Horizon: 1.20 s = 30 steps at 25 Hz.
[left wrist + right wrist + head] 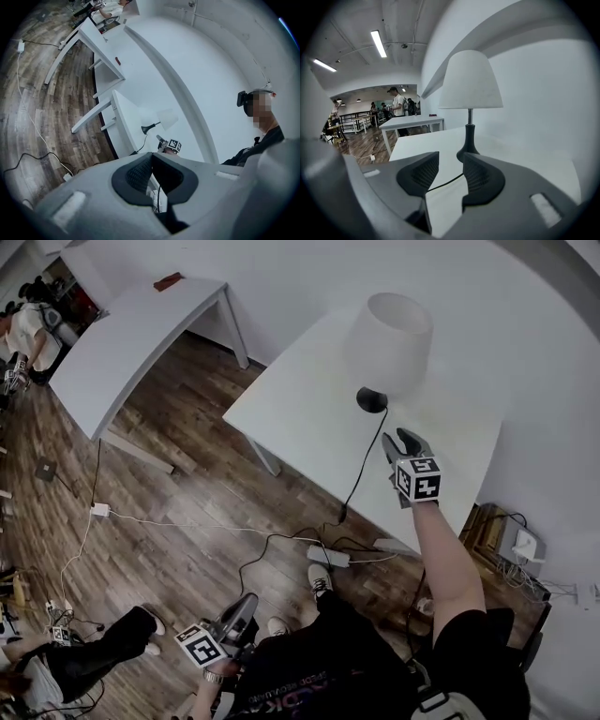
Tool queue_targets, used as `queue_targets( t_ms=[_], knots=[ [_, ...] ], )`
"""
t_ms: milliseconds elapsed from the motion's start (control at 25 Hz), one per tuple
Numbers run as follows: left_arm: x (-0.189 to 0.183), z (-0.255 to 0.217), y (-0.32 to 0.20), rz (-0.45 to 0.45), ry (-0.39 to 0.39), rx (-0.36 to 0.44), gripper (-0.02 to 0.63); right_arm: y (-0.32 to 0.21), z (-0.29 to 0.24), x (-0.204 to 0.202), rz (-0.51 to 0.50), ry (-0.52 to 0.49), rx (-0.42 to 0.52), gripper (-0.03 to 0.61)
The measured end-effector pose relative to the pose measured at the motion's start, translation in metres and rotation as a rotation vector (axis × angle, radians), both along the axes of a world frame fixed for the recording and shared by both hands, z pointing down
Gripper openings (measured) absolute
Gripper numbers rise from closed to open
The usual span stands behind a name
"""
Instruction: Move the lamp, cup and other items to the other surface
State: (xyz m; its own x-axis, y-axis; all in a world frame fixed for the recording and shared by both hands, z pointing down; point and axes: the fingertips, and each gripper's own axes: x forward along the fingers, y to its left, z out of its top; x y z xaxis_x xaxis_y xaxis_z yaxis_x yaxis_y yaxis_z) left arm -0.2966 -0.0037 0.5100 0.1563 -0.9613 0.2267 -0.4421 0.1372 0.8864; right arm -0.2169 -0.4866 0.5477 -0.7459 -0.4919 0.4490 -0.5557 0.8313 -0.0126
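A lamp with a white shade (389, 338) and a black base (371, 400) stands on the near white table (300, 409). Its black cord (361, 470) runs off the table's front edge to the floor. My right gripper (401, 439) hovers over the table just in front of the base, open and holding nothing. In the right gripper view the lamp (469, 82) rises straight ahead of the right gripper (451, 168), and the cord (445, 183) lies on the table below the gap. My left gripper (246, 604) hangs low by my body, shut and empty. The left gripper (151, 157) points toward the distant lamp (159, 121).
A second white table (131, 334) stands at the far left with a small brown item (169, 281) on it. A power strip (328, 556) and cables lie on the wooden floor. A person's legs (94, 652) show at the bottom left. A wall bounds the near table's right side.
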Motion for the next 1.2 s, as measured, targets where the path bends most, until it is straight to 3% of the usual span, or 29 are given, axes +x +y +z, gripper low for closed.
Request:
queue_targets(
  t_ms=[160,480,1000,1200],
  knots=[
    [0.001,0.009,0.005,-0.043,0.020,-0.042,-0.003,-0.036,0.013,-0.020,0.014,0.024,0.010,0.196],
    [-0.002,0.021,0.020,-0.120,0.040,-0.117,-0.002,-0.097,0.033,-0.056,0.085,0.013,-0.009,0.209],
    [0.002,0.039,0.028,-0.169,0.083,-0.196,-0.003,-0.140,0.044,-0.095,0.108,-0.052,0.012,0.219],
    [0.006,0.043,0.023,-0.166,0.094,-0.214,-0.003,-0.149,0.042,-0.102,0.111,-0.056,0.017,0.195]
  ],
)
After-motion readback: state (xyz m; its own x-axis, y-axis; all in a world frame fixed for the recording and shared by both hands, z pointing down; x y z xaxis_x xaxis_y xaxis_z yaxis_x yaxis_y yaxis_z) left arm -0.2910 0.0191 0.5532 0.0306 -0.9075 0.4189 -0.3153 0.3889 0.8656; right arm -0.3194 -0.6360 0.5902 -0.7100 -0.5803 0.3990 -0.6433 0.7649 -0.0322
